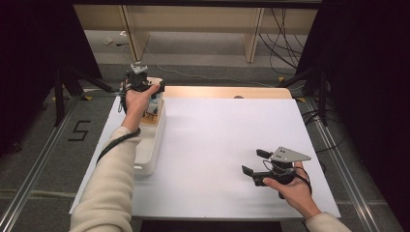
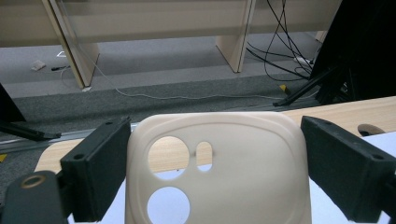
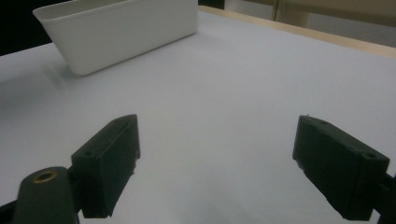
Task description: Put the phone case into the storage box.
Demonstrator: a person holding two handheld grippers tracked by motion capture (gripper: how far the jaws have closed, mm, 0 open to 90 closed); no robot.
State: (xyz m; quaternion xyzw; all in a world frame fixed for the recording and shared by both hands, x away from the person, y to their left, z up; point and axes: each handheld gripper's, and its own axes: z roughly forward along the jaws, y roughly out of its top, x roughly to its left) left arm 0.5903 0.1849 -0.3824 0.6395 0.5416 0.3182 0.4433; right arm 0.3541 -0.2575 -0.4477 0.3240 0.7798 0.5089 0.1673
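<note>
High view: the left gripper (image 1: 140,79) is over the far end of the white bin (image 1: 151,150); the right gripper (image 1: 263,166) sits low over the white table (image 1: 217,145), jaws wide.
Left gripper view: a cream phone case (image 2: 217,172) stands up tall between the jaws, camera holes at the top, the left jaw touching it, a thin gap at the right.
Right gripper view: jaws wide apart, holding nothing.

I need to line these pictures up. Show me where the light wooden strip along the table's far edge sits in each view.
High view: the light wooden strip runs across the middle, just beyond the white sheet.
Left gripper view: it is at mid right and passes behind the cream phone case.
Right gripper view: it slants down along the top right.
Shared landmark: the white sheet, which borders the strip in every view.
</note>
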